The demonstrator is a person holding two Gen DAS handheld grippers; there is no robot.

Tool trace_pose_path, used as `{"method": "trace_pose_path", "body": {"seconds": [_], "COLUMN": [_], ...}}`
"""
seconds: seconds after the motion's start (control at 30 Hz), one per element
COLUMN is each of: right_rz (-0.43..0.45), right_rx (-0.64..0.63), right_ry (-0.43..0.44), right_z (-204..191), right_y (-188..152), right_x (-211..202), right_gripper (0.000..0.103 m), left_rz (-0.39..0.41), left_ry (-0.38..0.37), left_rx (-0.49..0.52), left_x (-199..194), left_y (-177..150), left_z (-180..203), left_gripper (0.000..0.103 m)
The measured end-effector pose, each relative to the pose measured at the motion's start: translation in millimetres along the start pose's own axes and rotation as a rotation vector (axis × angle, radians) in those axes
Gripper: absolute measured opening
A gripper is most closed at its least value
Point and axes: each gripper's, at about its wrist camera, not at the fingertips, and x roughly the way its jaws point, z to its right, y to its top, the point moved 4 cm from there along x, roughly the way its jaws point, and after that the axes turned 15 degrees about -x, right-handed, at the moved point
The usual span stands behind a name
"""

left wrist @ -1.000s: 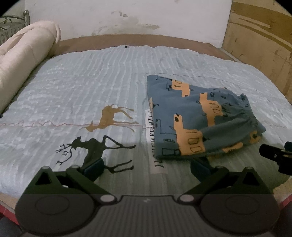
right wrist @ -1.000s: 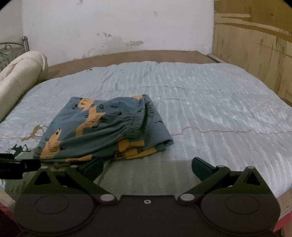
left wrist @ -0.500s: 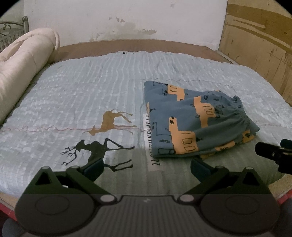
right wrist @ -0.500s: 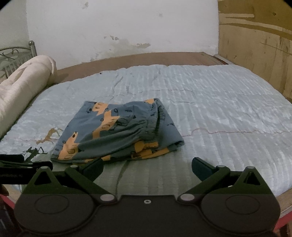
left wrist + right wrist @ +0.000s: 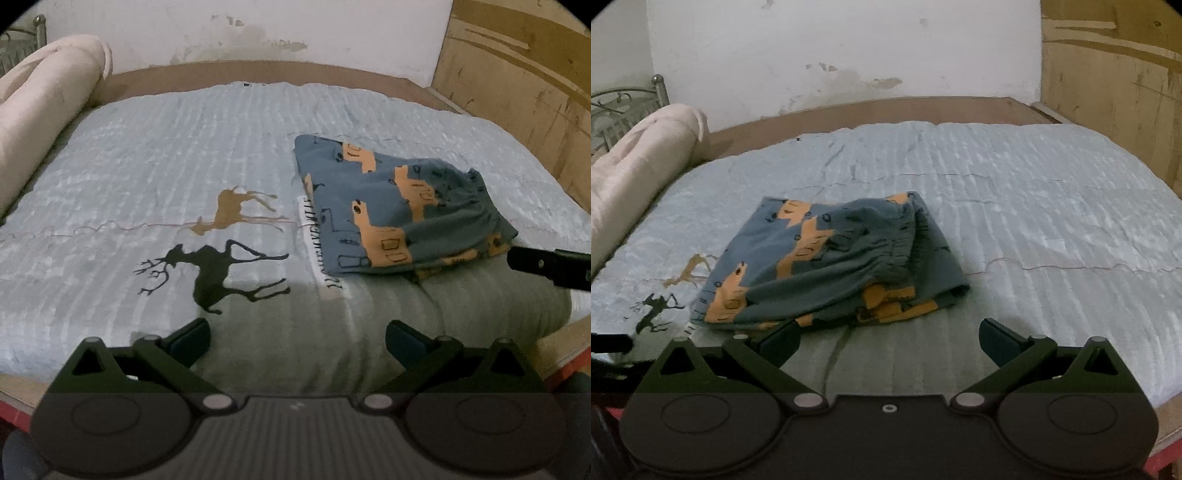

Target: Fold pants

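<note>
Fingers [image 5: 999, 341] spread (both pairs) before soft, folded pants [image 5: 827, 262] on ribbed quilt [image 5: 1052, 229].

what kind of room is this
Most likely a bedroom: the folded pants lie on a bed covered by a pale blue quilt, with a rolled cream blanket along one side and a metal bed frame behind it.

Both wrist cameras look forward from the bed's [image 5: 258, 122] near edge toward the far wall, sharing the folded pants [image 5: 399, 210] [image 5: 827, 258].
</note>
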Motion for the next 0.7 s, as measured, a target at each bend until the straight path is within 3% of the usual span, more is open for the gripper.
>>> {"method": "trace_pose_path", "body": {"seconds": [0.4, 0.7], "right_rz": [0.013, 0.027], "right_rx": [0.001, 0.004], "right_ry": [-0.002, -0.003], "right_z": [6.4, 13.5], "right_y": [10.8, 28.7], "right_x": [11.0, 26.9], "right_gripper": [0.102, 0.102], "left_rz": [0.081, 0.09], "left_ry": [-0.014, -0.018], "left_rx": [-0.022, -0.028], "left_x": [12.7, 40.9], "left_y": [36.4, 65.4], "left_z": [2.7, 9.9], "left_gripper": [0.103, 0.103]}}
